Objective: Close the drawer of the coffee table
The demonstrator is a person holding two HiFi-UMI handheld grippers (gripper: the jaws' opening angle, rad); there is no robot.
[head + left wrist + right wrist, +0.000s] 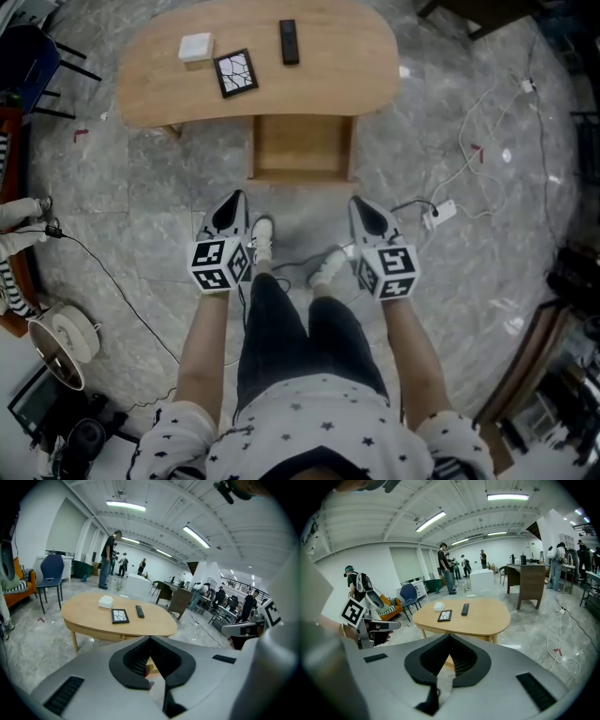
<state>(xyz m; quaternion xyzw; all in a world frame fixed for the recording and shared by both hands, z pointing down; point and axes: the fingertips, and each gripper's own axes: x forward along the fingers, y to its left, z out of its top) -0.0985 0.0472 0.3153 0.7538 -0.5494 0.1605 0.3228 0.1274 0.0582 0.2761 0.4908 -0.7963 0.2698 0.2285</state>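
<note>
Pale wood: we are logging one table (356, 66), oval-topped, with its drawer (302, 150) standing pulled out from the middle of the near edge, toward us, and seemingly empty. We are judging the drawer stiff, light and free-sliding, with a smooth front board. A flat push on the middle of that front is looking like the place to take it, with no grip needed.

Left gripper (236, 202) and right gripper (364, 206) are hovering over the floor (141, 234) short of the drawer, apart from it, each with jaws pressed together on nothing.

Toward the top's left end, a white box (196, 47), a patterned tile (235, 73) and a remote (289, 42) are lying.

The floor is showing grey veined stone, glossy, with cables (469, 159) and a power strip (439, 213) trailing at the right.

The room is reading as a large white hall, strip-lit, with desks, a blue chair (50, 571) and people standing beyond.
</note>
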